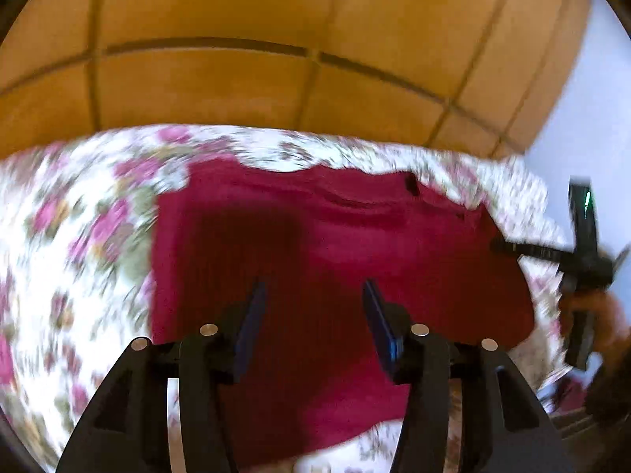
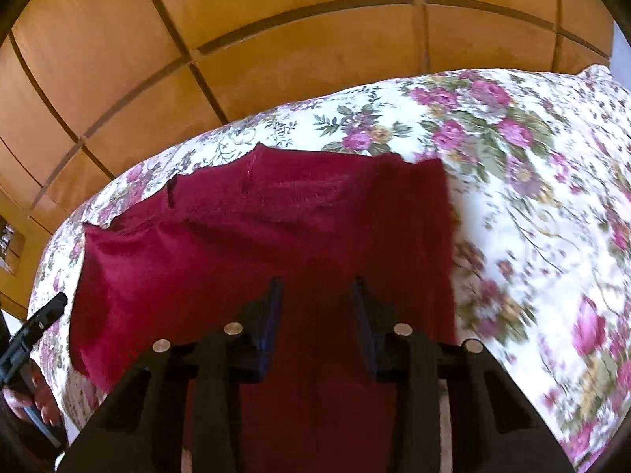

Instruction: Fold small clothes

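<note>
A dark red knitted garment (image 1: pixel 315 236) lies spread flat on a floral bedsheet (image 1: pixel 79 216); it also shows in the right wrist view (image 2: pixel 256 228). My left gripper (image 1: pixel 313 295) is open and empty, hovering over the garment's near half. My right gripper (image 2: pixel 317 291) is open and empty, above the garment's near right part. The right gripper also shows at the right edge of the left wrist view (image 1: pixel 579 260), and the left gripper at the left edge of the right wrist view (image 2: pixel 35 327). The left wrist view is motion-blurred.
The floral bedsheet (image 2: pixel 532 197) covers the bed on all sides of the garment. A wooden panelled wardrobe (image 2: pixel 276 39) stands just behind the bed. A pale wall (image 1: pixel 591 118) is at the far right.
</note>
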A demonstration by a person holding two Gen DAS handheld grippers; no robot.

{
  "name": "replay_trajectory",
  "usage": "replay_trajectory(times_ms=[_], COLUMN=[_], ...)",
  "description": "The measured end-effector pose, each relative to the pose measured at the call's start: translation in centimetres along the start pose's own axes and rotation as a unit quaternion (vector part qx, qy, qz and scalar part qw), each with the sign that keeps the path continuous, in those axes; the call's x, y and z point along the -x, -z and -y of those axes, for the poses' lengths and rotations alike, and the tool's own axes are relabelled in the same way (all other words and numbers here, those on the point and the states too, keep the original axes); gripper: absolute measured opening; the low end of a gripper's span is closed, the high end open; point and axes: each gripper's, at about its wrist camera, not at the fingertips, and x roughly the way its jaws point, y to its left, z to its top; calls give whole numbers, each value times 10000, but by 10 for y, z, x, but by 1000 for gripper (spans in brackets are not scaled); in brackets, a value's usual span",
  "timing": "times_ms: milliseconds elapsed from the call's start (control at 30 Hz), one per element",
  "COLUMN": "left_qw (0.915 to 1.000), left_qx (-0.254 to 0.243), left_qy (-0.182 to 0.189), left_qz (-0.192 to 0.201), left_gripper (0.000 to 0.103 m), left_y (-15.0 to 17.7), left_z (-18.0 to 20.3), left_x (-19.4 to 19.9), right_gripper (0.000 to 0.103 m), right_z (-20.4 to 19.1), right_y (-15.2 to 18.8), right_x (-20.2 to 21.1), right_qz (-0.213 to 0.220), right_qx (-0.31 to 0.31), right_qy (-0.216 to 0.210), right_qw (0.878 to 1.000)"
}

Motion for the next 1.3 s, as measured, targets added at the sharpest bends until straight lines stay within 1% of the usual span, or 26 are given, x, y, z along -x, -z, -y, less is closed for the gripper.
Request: replay_trajectory(times_ms=[100,167,233,333,400,433,467,500,567,667,800,833,900,967,1000,1033,1067,1100,1133,1167,1200,1233,1300], left_qw=[9986,9975,9968,9962,9941,9930,9929,9940,9958,9965,9972,9973,9975,9979,9980,9980,9980,9981,9979,9976,9971,9956,9926], left_qx=[-480,-584,-475,-266,-347,-416,-420,-317,-98,-69,-15,-10,13,58,92,122,132,122,80,41,18,24,196], left_qy=[-180,-360,-559,-750,-998,-1100,-1113,-1046,-905,-838,-746,-730,-690,-614,-580,-545,-524,-495,-504,-543,-597,-738,-900], left_qz=[-114,-193,-316,-351,-233,-118,-39,8,23,22,88,109,152,211,247,289,313,343,391,434,471,577,789], left_gripper=[50,50,50,50,50,52,54,55,55,55,55,55,55,58,59,61,67,69,75,83,86,90,91], left_y=[-20,-32,-47,-59,-62,-60,-58,-56,-58,-59,-56,-55,-54,-52,-49,-47,-46,-45,-43,-41,-41,-37,-32], left_z=[20,22,18,4,-2,-5,-5,-12,-21,-23,-25,-25,-26,-27,-28,-29,-29,-28,-26,-24,-21,-19,-22], left_x=[-36,-61,-87,-113,-128,-135,-140,-146,-148,-149,-146,-145,-143,-139,-135,-132,-130,-127,-122,-118,-116,-108,-93], right_gripper=[30,29,28,27,27,27,27,27,27,31,32,35,47,86,92,92,92,92,92,93,94,95,97], right_z=[-2,-1,1,9,15,17,19,20,17,13,8,6,3,-2,-5,-8,-11,-12,-12,-12,-11,-11,-10], right_y=[-10,-16,-21,-30,-35,-38,-41,-43,-46,-49,-47,-45,-42,-40,-39,-38,-38,-38,-37,-37,-36,-35,-33], right_x=[-19,-32,-41,-59,-69,-71,-76,-79,-85,-92,-90,-88,-84,-78,-72,-68,-65,-63,-61,-59,-56,-55,-48], right_qz=[41,46,98,190,268,301,365,394,467,522,576,606,682,797,919,1004,1033,1022,1020,1020,1010,1004,1021], right_qx=[77,116,62,-98,-249,-300,-359,-337,-115,86,194,233,335,426,495,555,613,647,670,678,674,671,622], right_qy=[-2,87,87,104,87,81,79,100,214,326,455,489,567,651,746,803,849,876,923,970,1023,1035,1078], right_qw=[10000,9999,9999,9997,9993,9991,9987,9986,9986,9981,9971,9967,9955,9938,9917,9901,9891,9888,9882,9877,9873,9873,9870])
